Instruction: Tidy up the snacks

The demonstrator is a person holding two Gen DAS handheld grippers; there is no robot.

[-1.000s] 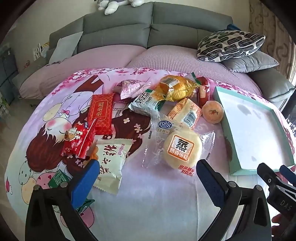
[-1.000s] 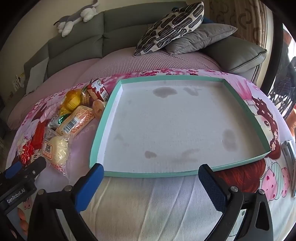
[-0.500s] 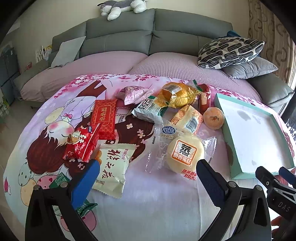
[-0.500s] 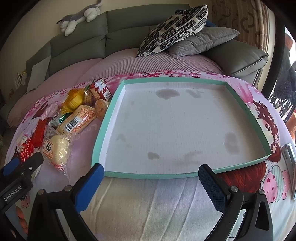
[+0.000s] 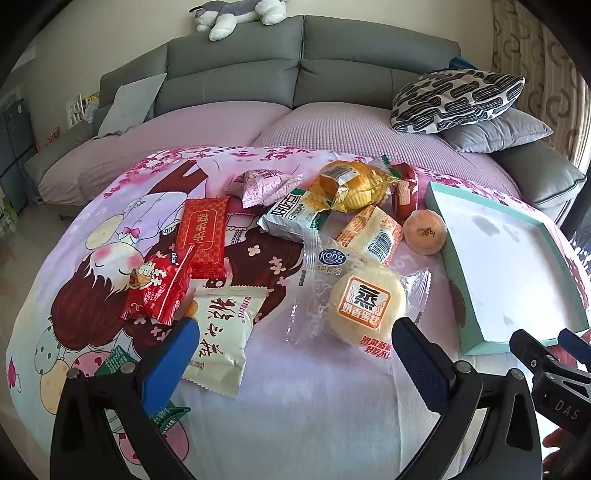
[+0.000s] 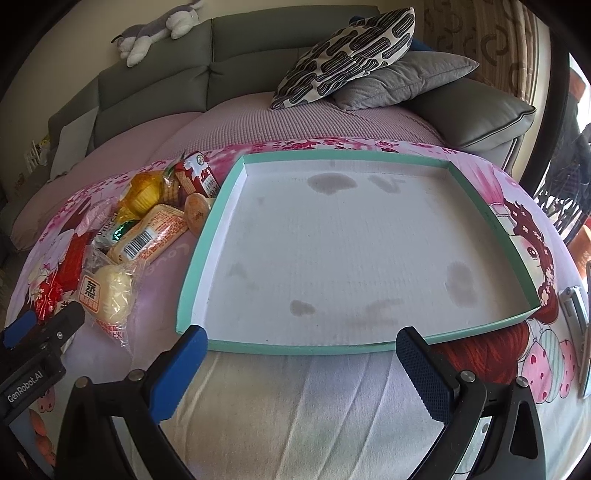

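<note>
Several wrapped snacks lie on a cartoon-print cloth: a round steamed cake in clear wrap [image 5: 365,308], a cream packet [image 5: 221,343], a red packet [image 5: 202,232], a red crinkled packet [image 5: 157,288], a yellow cake [image 5: 354,186] and a small orange-coloured bun [image 5: 424,232]. A shallow teal-rimmed tray [image 6: 192,280] with a white floor sits to their right, holding nothing. My left gripper [image 5: 295,354] is open and empty just in front of the steamed cake. My right gripper [image 6: 301,360] is open and empty at the tray's near rim.
A grey sofa [image 5: 236,62] with a patterned cushion [image 5: 458,98] and grey cushion [image 6: 402,79] stands behind the table. A plush toy [image 5: 236,13] lies on the sofa back. A metal object [image 6: 576,325] lies at the table's right edge.
Both grippers have pulled back and risen slightly, so the snacks and tray sit lower and farther in the views. Both stay open and empty.
</note>
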